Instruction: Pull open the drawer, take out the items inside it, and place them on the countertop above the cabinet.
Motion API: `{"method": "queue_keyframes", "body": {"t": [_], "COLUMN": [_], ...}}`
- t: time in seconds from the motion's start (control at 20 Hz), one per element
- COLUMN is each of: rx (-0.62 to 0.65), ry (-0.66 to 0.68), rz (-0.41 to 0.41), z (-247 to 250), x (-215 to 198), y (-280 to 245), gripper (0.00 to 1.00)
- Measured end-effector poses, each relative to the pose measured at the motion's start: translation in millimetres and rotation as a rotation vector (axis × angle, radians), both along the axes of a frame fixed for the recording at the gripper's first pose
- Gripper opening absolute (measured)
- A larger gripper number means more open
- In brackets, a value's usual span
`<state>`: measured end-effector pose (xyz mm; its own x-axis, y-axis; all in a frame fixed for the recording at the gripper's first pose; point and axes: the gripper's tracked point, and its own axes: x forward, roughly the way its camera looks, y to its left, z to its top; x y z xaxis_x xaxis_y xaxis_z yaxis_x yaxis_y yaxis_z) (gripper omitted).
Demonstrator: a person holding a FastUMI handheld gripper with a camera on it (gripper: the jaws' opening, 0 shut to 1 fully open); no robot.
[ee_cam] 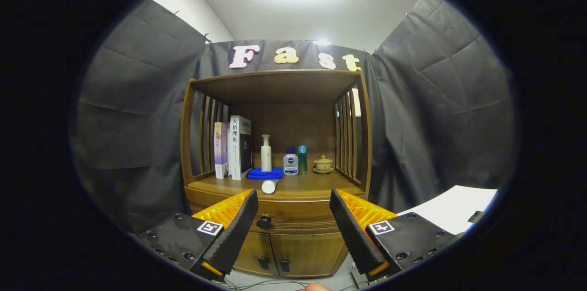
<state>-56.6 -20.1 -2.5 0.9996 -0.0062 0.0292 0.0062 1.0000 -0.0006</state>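
- My gripper [293,211] hangs wide open, gripping nothing, well back from the cabinet [275,199].
- I see the drawer [293,222] shut between the fingers, its dark knob [264,222] by the left one.
- A white tube [269,186] lies on the countertop [312,188], before a blue cloth [265,173].

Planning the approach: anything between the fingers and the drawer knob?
Nothing visible. The gripper is open, and the dark drawer knob sits beyond the fingers in the gap between them, nearer one finger, unobstructed. The white tube lies higher up on the countertop, clear of that path.
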Motion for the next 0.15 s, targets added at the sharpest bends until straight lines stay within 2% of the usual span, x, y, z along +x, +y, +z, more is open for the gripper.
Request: {"method": "queue_keyframes", "body": {"t": [0.15], "rx": [0.001], "ry": [-0.031], "rz": [-0.003], "z": [9.0], "x": [-1.7], "y": [0.1], "gripper": [0.99]}}
